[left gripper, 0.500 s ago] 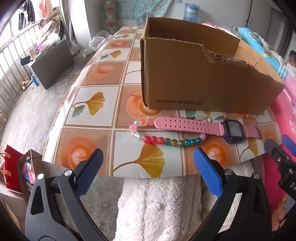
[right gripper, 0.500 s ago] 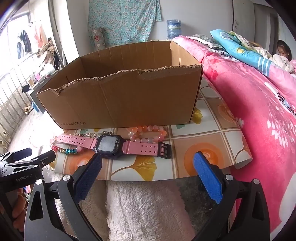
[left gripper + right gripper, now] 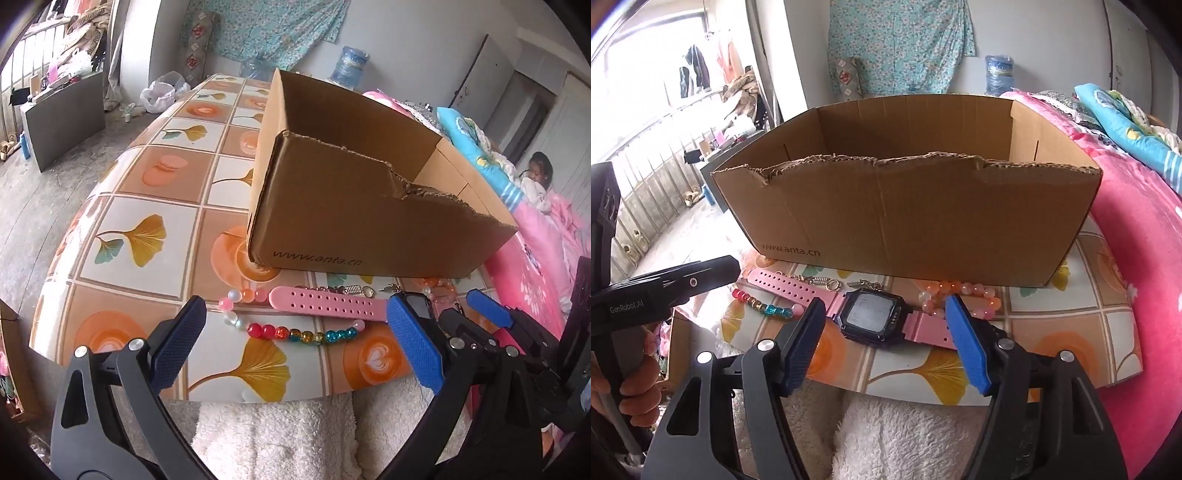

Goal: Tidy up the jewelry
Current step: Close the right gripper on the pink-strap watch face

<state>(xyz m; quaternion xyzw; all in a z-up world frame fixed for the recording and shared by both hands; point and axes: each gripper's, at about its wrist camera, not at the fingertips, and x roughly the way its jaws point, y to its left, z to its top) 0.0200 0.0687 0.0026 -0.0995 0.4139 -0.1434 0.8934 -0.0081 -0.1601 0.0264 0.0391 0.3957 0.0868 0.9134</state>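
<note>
The right gripper (image 3: 886, 339), half open around the pink watch (image 3: 871, 317), should close squarely on its case while the left gripper (image 3: 295, 347) is wide open and empty

The right hand-held gripper (image 3: 884, 339) is seen with jaws apart, angled down over the pink watch (image 3: 873, 315); no pad contact can be confirmed. The watch lies flat on the desk (image 3: 1071, 332), before the cardboard box (image 3: 908, 218). A multicoloured bead string (image 3: 762, 304) and a peach bead bracelet (image 3: 960, 291) are noted beside it.
</note>
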